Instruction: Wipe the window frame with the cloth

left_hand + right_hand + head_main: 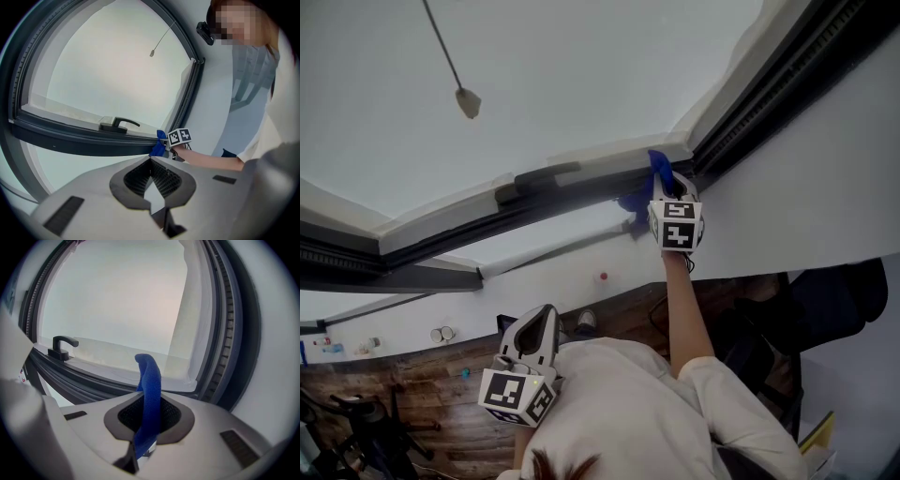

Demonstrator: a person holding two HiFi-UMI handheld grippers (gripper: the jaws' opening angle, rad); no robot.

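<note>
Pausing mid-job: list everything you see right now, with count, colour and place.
cloth: 1, blue, at the frame's corner, in the right gripper
window frame: 1, dark grey, around the pale pane
handle: 1, black, on the frame, left of the cloth
pull cord: 1, thin with a pale toggle, in front of the pane
floor: brown wood, below
right gripper: 1, grey, raised, shut on the cloth
left gripper: 1, grey, held low, jaws together, empty

My right gripper (671,185) is up by the corner of the window frame (581,190), with the cloth (659,167) between its jaws. The handle (534,177) sits on the frame to the left, well apart from the cloth. My left gripper (546,315) is lower and further left, away from the window.
</note>
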